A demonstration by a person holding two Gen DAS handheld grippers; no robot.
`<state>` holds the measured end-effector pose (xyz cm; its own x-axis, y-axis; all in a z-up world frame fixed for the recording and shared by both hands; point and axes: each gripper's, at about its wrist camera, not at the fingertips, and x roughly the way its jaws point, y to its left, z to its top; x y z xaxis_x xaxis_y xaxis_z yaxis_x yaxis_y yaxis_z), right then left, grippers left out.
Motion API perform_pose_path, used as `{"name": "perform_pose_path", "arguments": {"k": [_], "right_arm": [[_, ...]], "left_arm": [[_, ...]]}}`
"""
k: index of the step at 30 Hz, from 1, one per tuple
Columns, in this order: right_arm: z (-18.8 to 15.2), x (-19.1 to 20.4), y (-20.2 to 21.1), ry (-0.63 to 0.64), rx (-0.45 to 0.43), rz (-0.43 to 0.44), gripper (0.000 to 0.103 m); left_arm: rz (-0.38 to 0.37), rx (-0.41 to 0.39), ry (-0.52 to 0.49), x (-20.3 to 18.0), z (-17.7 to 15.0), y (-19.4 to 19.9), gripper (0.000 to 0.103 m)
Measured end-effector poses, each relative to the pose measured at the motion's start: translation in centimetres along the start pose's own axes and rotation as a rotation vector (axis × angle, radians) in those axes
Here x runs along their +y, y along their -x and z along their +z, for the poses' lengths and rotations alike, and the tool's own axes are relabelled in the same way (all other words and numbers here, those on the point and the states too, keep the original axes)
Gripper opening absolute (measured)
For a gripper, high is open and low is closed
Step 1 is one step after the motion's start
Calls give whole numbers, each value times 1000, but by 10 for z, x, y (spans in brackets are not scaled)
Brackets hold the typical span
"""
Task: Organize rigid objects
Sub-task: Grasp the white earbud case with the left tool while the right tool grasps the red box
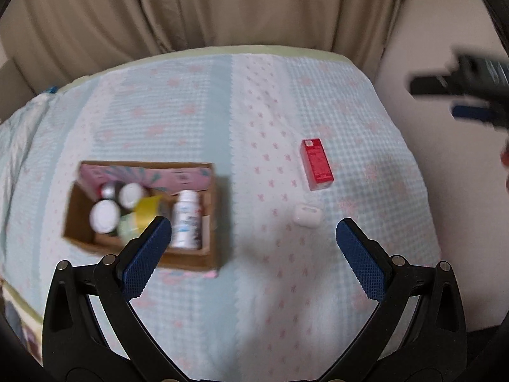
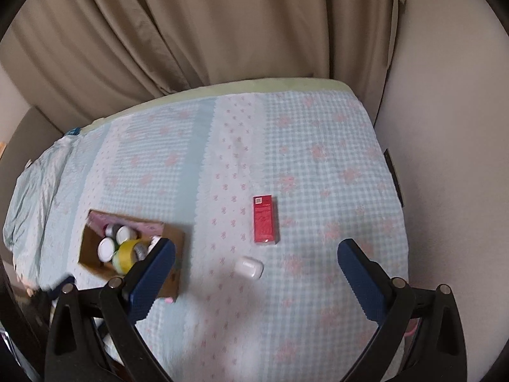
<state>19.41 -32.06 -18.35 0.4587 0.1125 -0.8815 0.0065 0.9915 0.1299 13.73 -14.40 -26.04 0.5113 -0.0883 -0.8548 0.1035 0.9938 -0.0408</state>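
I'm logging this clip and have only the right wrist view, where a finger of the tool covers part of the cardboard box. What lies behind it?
Observer: In the left wrist view, a white bottle lies on its side in the right part of the cardboard box.
Reviewer: Is the left tool holding anything?
Observer: No. The left tool is open and empty.
Reviewer: How does my right tool look from there?
Observer: The right tool shows blurred at the right edge of the picture, apart from the red box and the white case.
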Motion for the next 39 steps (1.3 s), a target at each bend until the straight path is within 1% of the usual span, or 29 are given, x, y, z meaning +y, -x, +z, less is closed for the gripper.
{"name": "perform_pose_path", "arguments": {"k": [2,5,6,7,10,13,16,18,20,22,23,25,27,29,30,32,36,39], "right_arm": [[5,-5,-25,11,2,-5,102],[7,-11,-72,45,12,-11,101],[5,-14,-94,60,18,-9,101],[3,-15,-107,71,22,-9,101],[-4,-21,-160,110,48,-3,101],[-15,-29,-207,123,77,31,97],[-21,-32,-240,148,100,32,97],[-24,-32,-258,166,114,38,95],[-25,-30,-271,184,123,58,86],[-25,-27,-282,203,137,71,83],[-25,-26,-286,211,141,76,80],[-24,-23,-295,222,149,92,73],[-22,-22,-302,231,158,102,70],[-20,-20,-307,237,160,110,60],[-20,-20,-308,244,162,111,57],[-20,-18,-311,260,169,110,51],[-21,-15,-310,279,160,106,49],[-22,-16,-309,265,155,108,46]], "left_arm": [[-2,-9,-16,-17,-12,-35,103],[-22,6,-33,-42,-35,-94,103],[-31,16,-39,-47,-42,-111,103],[-37,24,-46,-53,-51,-130,103],[-48,16,-67,-68,-74,-181,100],[-45,-2,-88,-77,-83,-212,99],[-56,-24,-100,-86,-86,-233,97],[-60,-37,-111,-91,-86,-240,95],[-57,-60,-120,-95,-83,-243,95],[-67,-70,-119,-96,-80,-244,85],[-73,-73,-117,-97,-78,-244,83],[-85,-75,-112,-98,-75,-244,73],[-92,-74,-109,-98,-73,-245,69],[-89,-80,-111,-97,-71,-245,63],[-85,-82,-111,-96,-71,-243,59],[-92,-78,-107,-94,-71,-243,59],[-92,-75,-103,-90,-68,-242,59],[-87,-75,-97,-85,-67,-241,59]]}}
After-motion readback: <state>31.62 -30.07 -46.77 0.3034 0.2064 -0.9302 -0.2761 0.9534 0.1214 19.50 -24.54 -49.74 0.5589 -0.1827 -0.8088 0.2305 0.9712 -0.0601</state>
